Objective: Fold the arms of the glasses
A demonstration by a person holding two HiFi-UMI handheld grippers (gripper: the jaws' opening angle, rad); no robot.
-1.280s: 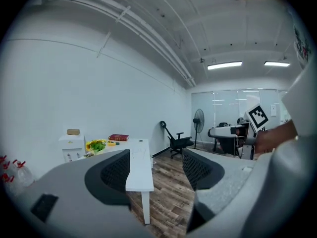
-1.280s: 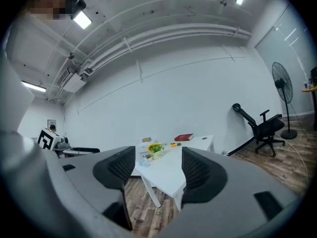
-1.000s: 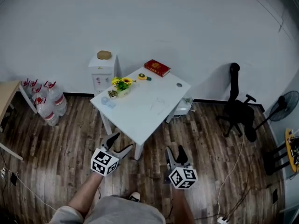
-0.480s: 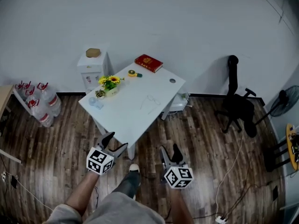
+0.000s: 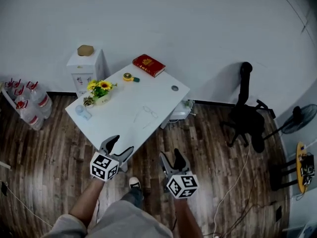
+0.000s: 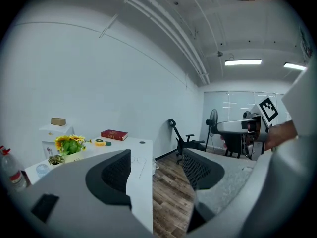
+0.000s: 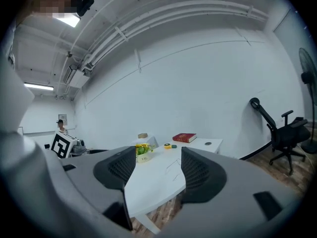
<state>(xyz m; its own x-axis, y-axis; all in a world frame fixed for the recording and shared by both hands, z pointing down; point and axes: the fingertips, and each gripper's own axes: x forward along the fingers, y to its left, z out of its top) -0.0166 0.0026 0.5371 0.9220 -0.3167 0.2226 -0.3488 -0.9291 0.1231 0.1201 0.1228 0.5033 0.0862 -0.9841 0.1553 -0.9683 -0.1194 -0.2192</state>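
Wire-framed glasses (image 5: pixel 146 114) lie mid-way along the white rectangular table (image 5: pixel 121 100), red hardcover book (image 5: pixel 148 65) at the far corner, potted sunflowers (image 5: pixel 100 89) left. Black office chair (image 5: pixel 246 123) right; left gripper (image 5: pixel 123 144) and right gripper (image 5: pixel 170 154) near the front corner.

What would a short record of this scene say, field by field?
Table: white rectangular table
Glasses: thin wire-framed glasses lying on the table, arms apparently unfolded
Also on table: red hardcover book, yellow flowers in a small pot, yellow round tape measure
Left claw: open, empty, near the table's front corner
Right claw: open, empty, away from the glasses
Nearby: black office chair
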